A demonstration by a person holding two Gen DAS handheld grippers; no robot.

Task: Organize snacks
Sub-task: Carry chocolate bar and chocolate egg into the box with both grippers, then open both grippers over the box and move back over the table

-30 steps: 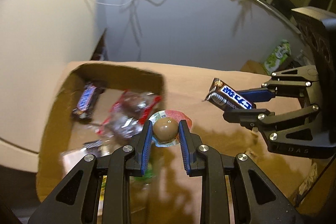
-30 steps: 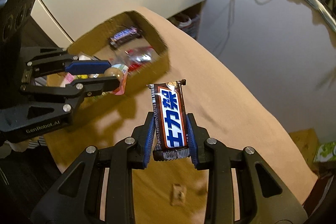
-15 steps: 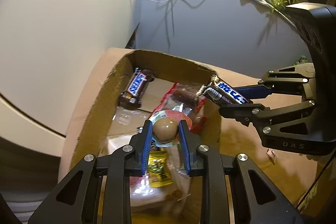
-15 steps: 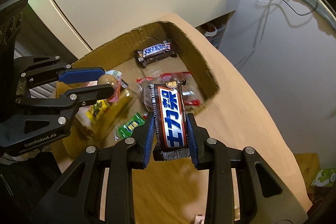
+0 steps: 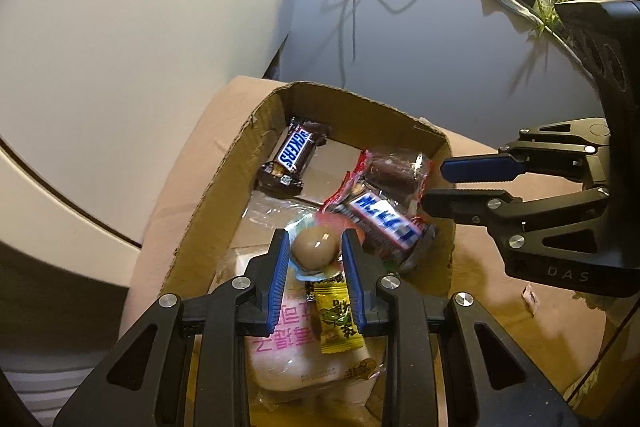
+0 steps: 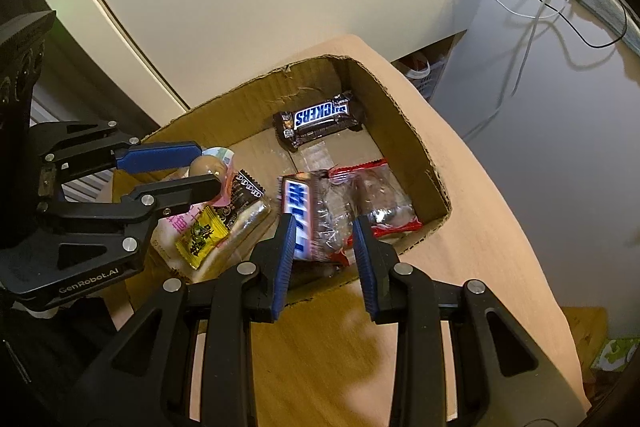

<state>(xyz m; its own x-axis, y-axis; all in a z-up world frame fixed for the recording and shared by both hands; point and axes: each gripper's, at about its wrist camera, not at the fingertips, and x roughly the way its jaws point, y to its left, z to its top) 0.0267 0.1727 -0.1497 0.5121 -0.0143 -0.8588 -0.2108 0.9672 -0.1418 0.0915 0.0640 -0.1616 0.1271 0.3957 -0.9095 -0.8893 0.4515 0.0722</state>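
Lettering read off the wrappers first. Made out "SNICKERS" in white on blue on the brown Snickers bar point(image 6: 320, 121), lying flat at the far end of the cardboard box point(image 5: 216, 195). Found white characters on a blue band on the second chocolate bar point(image 6: 298, 215), not legible as a word. Noted pink script on the pale bread packet point(image 5: 288, 339) and a cartoon figure with dark print on the yellow sachet point(image 5: 336, 315) lying on top of it, neither readable. Read "GenRobot.AI" on the body of the left claw point(image 6: 204, 167) and "DAS" on the body of the right claw point(image 5: 434, 185).

Found the left claw point(image 5: 314, 247) clenched on a brown egg snack point(image 5: 314, 253) in a round, red-and-green-edged pack, held above the near part of the box, just over the sachet. Found the right claw point(image 6: 323, 221) released, jaws spread at the near right wall of the box.

Compared with half a second before: gripped the blue-banded bar then, let go of it since. Saw that bar point(image 5: 384, 221) now inside the box, slanted across a clear, red-edged packet point(image 5: 396, 171) with dark pieces in it. Kept the same grip on the egg snack with the left claw.

Also spotted a small wrapper point(image 5: 530, 297) on the brown desk point(image 5: 500, 307) to the right of the box.
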